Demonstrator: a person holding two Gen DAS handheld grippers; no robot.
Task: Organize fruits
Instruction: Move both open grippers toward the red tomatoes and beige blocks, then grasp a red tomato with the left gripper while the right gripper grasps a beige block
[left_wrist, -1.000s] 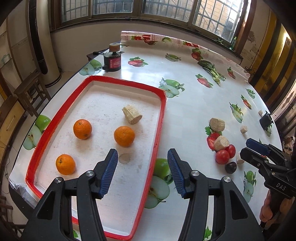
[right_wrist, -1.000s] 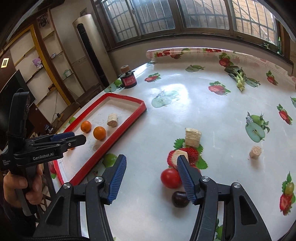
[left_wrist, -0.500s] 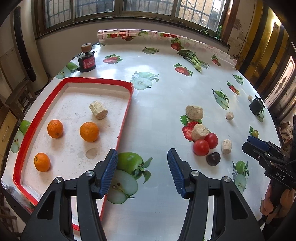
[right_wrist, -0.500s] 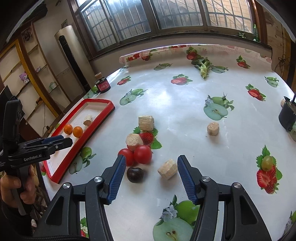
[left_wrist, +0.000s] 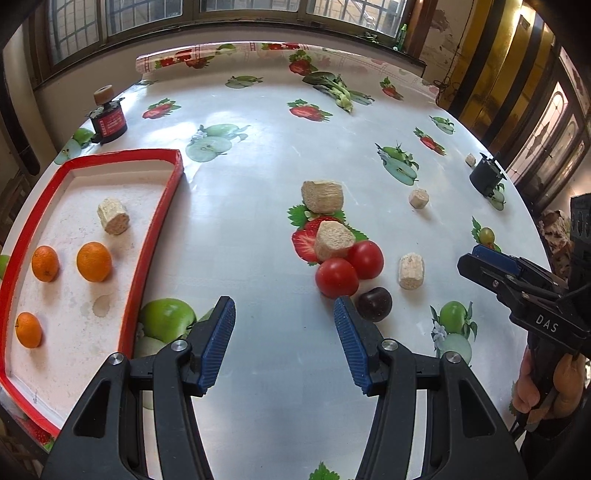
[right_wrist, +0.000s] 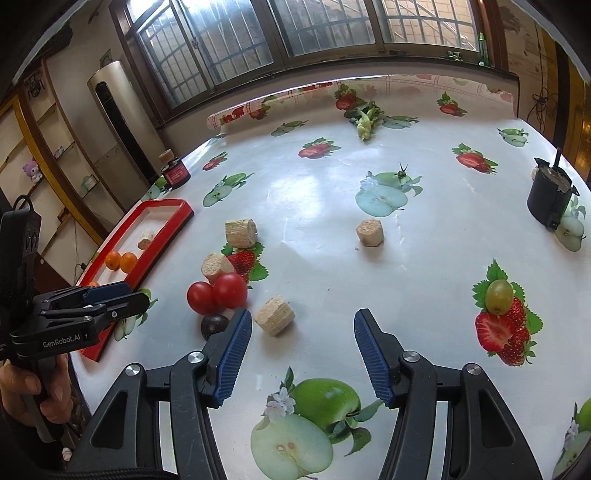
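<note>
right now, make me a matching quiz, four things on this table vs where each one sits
Things:
1. three oranges
2. dark plum
3. black cup
4. leafy greens

Places:
A. far end, near the window
B. inside the red tray
C. right edge of the table
D. just in front of the two tomatoes

Pairs: 1-B, 2-D, 3-C, 4-A

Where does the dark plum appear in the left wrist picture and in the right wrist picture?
Left wrist: the dark plum lies right of centre, beside the tip of the claw's right finger.
Right wrist: the plum lies lower left, partly hidden by the claw's left finger.
Shared landmark: two red tomatoes just behind it.
</note>
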